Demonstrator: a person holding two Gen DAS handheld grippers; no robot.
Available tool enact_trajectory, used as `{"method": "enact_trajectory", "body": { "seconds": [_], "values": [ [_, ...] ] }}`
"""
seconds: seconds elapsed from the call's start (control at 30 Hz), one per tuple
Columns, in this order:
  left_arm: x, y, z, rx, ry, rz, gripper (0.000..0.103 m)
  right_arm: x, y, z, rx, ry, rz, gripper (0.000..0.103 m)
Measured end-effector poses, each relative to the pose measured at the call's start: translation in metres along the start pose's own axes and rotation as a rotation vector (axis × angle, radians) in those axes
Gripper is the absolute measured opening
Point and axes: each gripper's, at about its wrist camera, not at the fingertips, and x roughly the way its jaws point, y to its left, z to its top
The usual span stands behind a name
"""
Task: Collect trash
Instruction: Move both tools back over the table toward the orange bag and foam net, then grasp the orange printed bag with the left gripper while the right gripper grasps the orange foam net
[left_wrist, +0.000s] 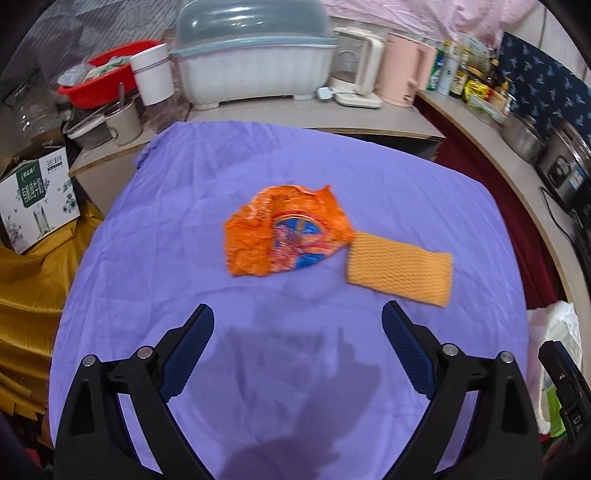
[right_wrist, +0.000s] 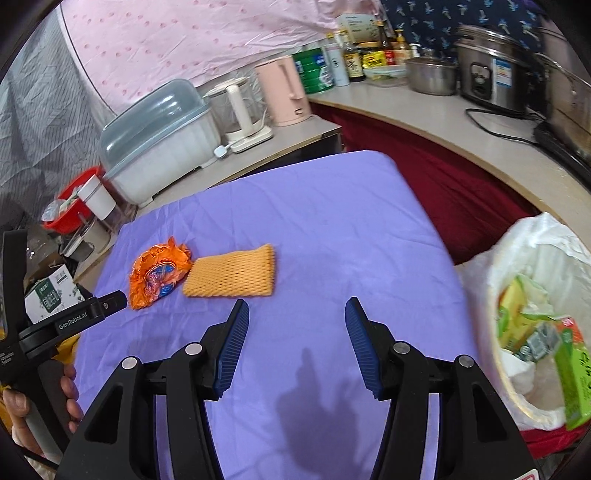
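A crumpled orange wrapper (left_wrist: 284, 232) lies on the purple tablecloth (left_wrist: 184, 221), with a yellow foam net sleeve (left_wrist: 400, 271) touching its right side. My left gripper (left_wrist: 297, 319) is open and empty, held above the cloth a little short of the wrapper. In the right wrist view the wrapper (right_wrist: 157, 273) and the sleeve (right_wrist: 232, 273) lie ahead and to the left of my right gripper (right_wrist: 297, 314), which is open and empty. A bin lined with a white bag (right_wrist: 532, 258) stands at the right, holding green cartons and other trash.
A dish rack with a clear lid (left_wrist: 255, 55), kettles (left_wrist: 400, 70) and a red basin (left_wrist: 99, 74) stand behind the table. A counter with pots and bottles (right_wrist: 432, 74) runs along the right. A cardboard box (left_wrist: 37, 206) sits at the left.
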Motion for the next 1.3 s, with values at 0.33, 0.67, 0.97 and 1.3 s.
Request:
{"method": "enact_trajectory", "body": {
  "seconds": [0.33, 0.67, 0.97, 1.3],
  "values": [
    [0.060, 0.035, 0.031, -0.026, 0.031, 0.027, 0.088, 0.084, 0.034, 0.018, -0.036, 0.068, 0.033, 0.053],
    [0.115, 0.036, 0.048, -0.022, 0.077, 0.000, 0.088, 0.142, 0.044, 0.027, -0.048, 0.118, 0.042, 0.052],
    [0.126, 0.030, 0.049, -0.019, 0.088, -0.011, 0.061, 0.157, 0.048, 0.018, -0.066, 0.141, 0.031, 0.031],
    [0.100, 0.017, 0.038, -0.006, 0.086, -0.063, 0.032, 0.138, 0.039, 0.017, -0.039, 0.118, 0.028, 0.006]
  ]
}}
